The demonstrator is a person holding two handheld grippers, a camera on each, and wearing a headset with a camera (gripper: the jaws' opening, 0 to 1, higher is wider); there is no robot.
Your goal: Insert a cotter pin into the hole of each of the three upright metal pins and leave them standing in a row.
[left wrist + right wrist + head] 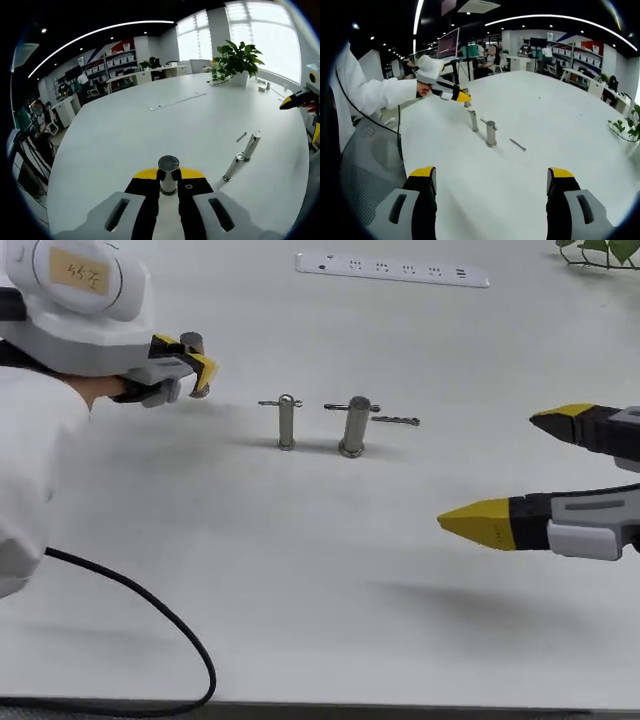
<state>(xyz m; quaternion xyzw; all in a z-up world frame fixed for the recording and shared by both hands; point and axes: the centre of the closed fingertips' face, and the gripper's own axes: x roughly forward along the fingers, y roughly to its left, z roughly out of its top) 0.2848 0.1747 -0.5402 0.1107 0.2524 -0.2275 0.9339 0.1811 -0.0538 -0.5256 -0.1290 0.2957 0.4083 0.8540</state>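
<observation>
Over at the far left of the head view, the left claw is closed around a short silver metal pin with a round flat head, holding it upright between the yellow-tipped jaws. The left gripper view shows the same pin clamped between the black inner faces of that claw; whether its base touches the white counter cannot be told.

Near the middle of the counter stand two more pins, close beside each other. The slim upright steel pin has a looped wire cotter pin passing crosswise through its top. The thicker upright steel pin to its right carries a second wire cotter pin the same way. A loose straight cotter pin lies flat just right of the thicker one.

The right claw hangs over the counter's right side, jaws spread wide and holding nothing, well apart from the pins; its own view confirms the gap.

A long white power strip lies at the far edge, and a black cable curls at the near left
</observation>
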